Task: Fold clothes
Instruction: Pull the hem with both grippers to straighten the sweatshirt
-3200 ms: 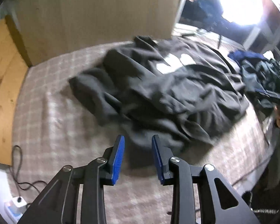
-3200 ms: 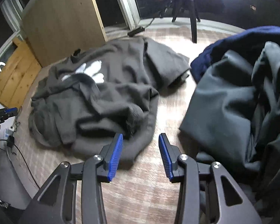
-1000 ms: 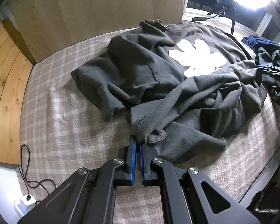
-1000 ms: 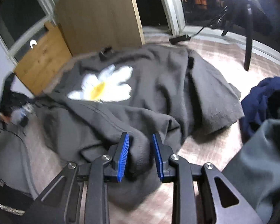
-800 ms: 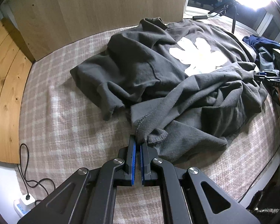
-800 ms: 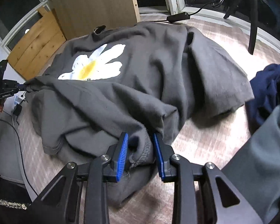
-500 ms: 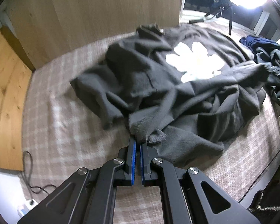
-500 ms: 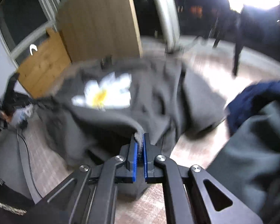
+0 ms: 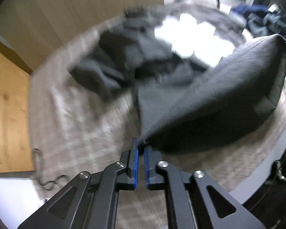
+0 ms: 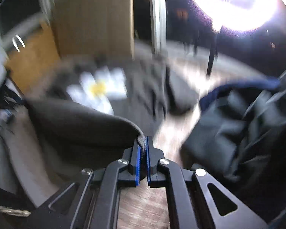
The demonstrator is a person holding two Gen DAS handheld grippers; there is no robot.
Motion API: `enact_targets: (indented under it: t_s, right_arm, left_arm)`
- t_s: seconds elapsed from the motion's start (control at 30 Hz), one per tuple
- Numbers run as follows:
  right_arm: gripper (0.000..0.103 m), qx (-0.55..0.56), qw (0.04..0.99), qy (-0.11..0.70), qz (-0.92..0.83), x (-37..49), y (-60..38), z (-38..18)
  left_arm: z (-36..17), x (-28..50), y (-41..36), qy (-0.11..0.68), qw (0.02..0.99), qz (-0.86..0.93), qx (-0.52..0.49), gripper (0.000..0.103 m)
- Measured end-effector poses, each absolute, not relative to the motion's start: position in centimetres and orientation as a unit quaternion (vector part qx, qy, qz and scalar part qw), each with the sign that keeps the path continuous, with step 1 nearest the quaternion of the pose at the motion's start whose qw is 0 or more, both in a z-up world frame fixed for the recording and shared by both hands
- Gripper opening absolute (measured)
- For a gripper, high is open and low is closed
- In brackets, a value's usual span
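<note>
Room's dim apart from one harsh lamp (image 10: pixel 244 5) glaring far right in the right wrist view, next to a dark window or doorway. A big pale wooden panel (image 9: pixel 76 13) stands along the far side, with more orange-toned wood (image 9: pixel 7 114) off to the left. The surface is a bed with a beige checked cover (image 9: pixel 76 124) that fills most of both views, all pretty motion-blurred.

On it, the dark grey sweatshirt (image 9: pixel 219 87) with a white daisy print (image 10: pixel 99 89) lies spread across the middle. Its near edge is lifted off the cover and stretched between the two tools. More dark clothes (image 10: pixel 238 126) are piled on the right, with something navy (image 10: pixel 238 87) behind.

The left gripper (image 9: pixel 141 148) has the cloth pinched at its tips, though its jaws are easing open. The right gripper (image 10: pixel 142 145) has its jaws clamped tight on the sweatshirt's hem.

A thin cable (image 9: pixel 47 181) trails off the near left corner.
</note>
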State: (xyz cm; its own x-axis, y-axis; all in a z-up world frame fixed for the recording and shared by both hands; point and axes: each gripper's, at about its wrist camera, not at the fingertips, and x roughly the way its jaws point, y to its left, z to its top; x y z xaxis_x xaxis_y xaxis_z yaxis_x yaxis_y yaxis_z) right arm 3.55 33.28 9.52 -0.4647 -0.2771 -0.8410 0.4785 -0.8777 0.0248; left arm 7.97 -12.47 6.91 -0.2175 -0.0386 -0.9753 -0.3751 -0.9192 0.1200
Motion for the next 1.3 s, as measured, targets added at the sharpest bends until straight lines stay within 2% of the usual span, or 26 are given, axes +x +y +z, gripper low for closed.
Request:
enact_targets:
  t_s: [0.1,0.2,0.33,0.37,0.4,0.43,0.47,0.53,0.67,0.73,0.8,0.87,0.97,1.13,1.3]
  right_arm:
    - [0.005,0.505,0.201,0.132,-0.829,2.2,32.8,5.0]
    - [0.005,0.503,0.205,0.1,-0.834,2.3,33.6,5.3]
    - [0.005,0.484,0.215,0.075,-0.845,3.1,34.2,6.8]
    - [0.005,0.48,0.216,0.075,-0.847,3.3,34.1,7.1]
    - [0.005,0.476,0.216,0.076,-0.849,3.6,33.9,7.3]
    - [0.005,0.475,0.216,0.078,-0.85,3.8,33.5,7.3]
    - [0.005,0.472,0.218,0.079,-0.851,4.2,33.3,7.6]
    - [0.005,0.459,0.228,0.083,-0.855,5.7,33.0,8.7]
    - [0.005,0.423,0.243,0.101,-0.867,11.5,34.2,13.5]
    - [0.005,0.446,0.263,0.082,-0.852,14.8,35.2,14.4]
    - [0.005,0.493,0.296,0.082,-0.814,17.8,35.3,13.5]
    - [0.013,0.518,0.283,0.122,-0.798,20.2,34.9,11.6]
    - [0.014,0.545,0.262,0.083,-0.792,21.1,36.1,9.8]
    - [0.014,0.53,0.237,0.057,-0.812,22.1,37.2,9.7]
    - [0.017,0.537,0.231,0.074,-0.808,24.1,35.9,7.7]
  left_arm:
    - [6.3,8.2,-13.5,0.134,0.103,0.77,-0.616,0.01]
    - [7.4,9.4,-14.3,0.107,0.118,0.779,-0.606,0.015]
    - [7.7,9.8,-14.7,0.081,0.123,0.793,-0.591,0.038]
    - [7.5,9.6,-14.6,0.07,0.124,0.796,-0.589,0.041]
    - [7.1,9.2,-14.3,0.061,0.131,0.796,-0.587,0.041]
    - [6.4,9.0,-13.8,0.06,0.136,0.794,-0.59,0.036]
    - [5.6,8.8,-13.2,0.062,0.139,0.79,-0.594,0.008]
    - [6.5,10.1,-12.9,0.074,0.152,0.789,-0.591,0.004]
    - [10.2,14.2,-13.7,0.086,0.162,0.795,-0.578,0.004]
    - [12.5,17.7,-15.5,0.082,0.163,0.794,-0.58,0.004]
    - [12.7,20.0,-17.0,0.081,0.154,0.781,-0.6,0.005]
    - [11.9,21.4,-17.7,0.094,0.146,0.767,-0.617,0.009]
    - [10.9,21.5,-17.9,0.102,0.153,0.765,-0.618,0.01]
    - [9.6,22.4,-16.1,0.153,0.2,0.753,-0.608,0.011]
    - [9.2,24.4,-16.3,0.154,0.241,0.736,-0.614,0.01]
